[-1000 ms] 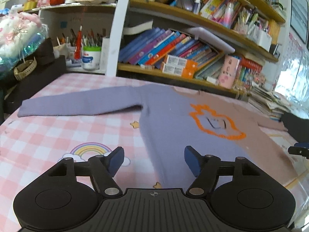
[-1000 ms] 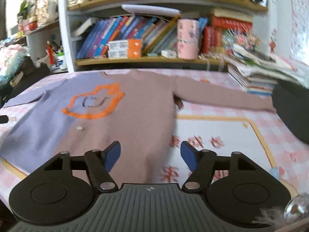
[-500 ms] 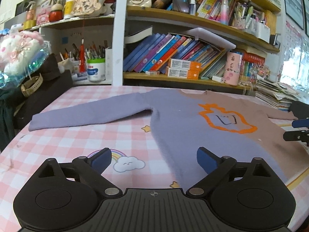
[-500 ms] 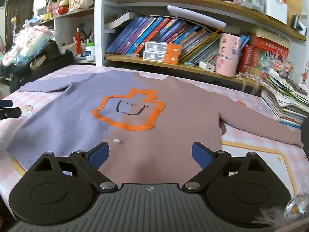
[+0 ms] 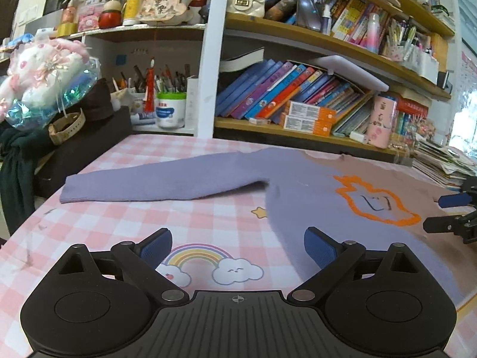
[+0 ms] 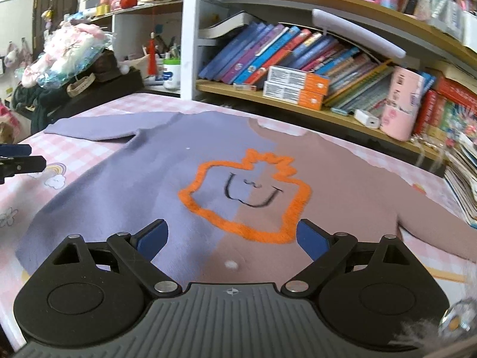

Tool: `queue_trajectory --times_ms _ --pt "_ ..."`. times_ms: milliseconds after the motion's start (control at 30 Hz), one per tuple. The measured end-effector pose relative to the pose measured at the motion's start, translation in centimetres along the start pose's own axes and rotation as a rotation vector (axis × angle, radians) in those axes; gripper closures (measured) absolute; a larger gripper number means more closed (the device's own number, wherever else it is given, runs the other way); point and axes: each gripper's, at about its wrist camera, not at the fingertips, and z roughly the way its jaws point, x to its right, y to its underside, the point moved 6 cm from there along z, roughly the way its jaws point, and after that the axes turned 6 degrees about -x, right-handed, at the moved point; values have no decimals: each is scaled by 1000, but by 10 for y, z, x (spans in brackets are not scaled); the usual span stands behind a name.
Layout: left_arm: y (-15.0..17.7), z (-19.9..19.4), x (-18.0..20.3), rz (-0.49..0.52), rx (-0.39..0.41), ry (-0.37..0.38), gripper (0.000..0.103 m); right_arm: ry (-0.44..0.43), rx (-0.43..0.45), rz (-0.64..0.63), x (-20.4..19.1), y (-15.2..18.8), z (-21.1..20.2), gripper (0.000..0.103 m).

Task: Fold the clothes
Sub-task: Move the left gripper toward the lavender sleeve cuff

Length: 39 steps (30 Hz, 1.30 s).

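The left gripper (image 5: 238, 246) hovers with its blue-padded jaws spread wide and nothing between them, above the pink checked tablecloth (image 5: 125, 229) with its rainbow-and-cloud print (image 5: 205, 264), just beside the lilac edge of the sweater (image 5: 298, 185). The right gripper (image 6: 232, 238) likewise stands wide open and empty, poised over the sweater's lower front near the orange outlined face motif (image 6: 247, 197). The sweater lies flat and unfolded, face up (half lilac, half dusty brown), its lilac sleeve (image 5: 155, 183) stretched out sideways across the cloth. Behind the table, a bookshelf (image 6: 298, 101) carries leaning books and two orange-and-white boxes (image 6: 295, 88).
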Motion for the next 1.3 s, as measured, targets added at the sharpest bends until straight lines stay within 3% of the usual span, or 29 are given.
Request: queue_trajectory --times_ms 233,400,567,800,933,1067,1133,1267,1300 --pt "-4 1 -6 29 -3 -61 6 -51 9 -27 -5 -14 24 9" --pt "-11 10 -17 28 -50 -104 5 -93 30 -71 -10 -26 41 9" --pt "-24 20 -41 -58 -63 -133 5 -115 84 -119 -13 -36 48 9" --pt "-45 36 -94 -147 -68 -320 5 -141 125 -123 -13 -33 58 8" --pt "-54 52 -110 -103 -127 -360 5 -150 134 -88 -8 -31 56 5" --pt "-59 64 -135 -173 -142 -430 8 -165 145 -50 -2 -31 53 5" --pt "-60 70 -150 -227 -155 -441 17 -164 148 -39 0 -31 53 4" --pt "-55 80 -180 -428 -156 -385 51 -154 162 -45 -1 -30 50 4" --pt "-55 80 -184 -461 -140 -382 54 -154 165 -50 -2 -30 49 4"
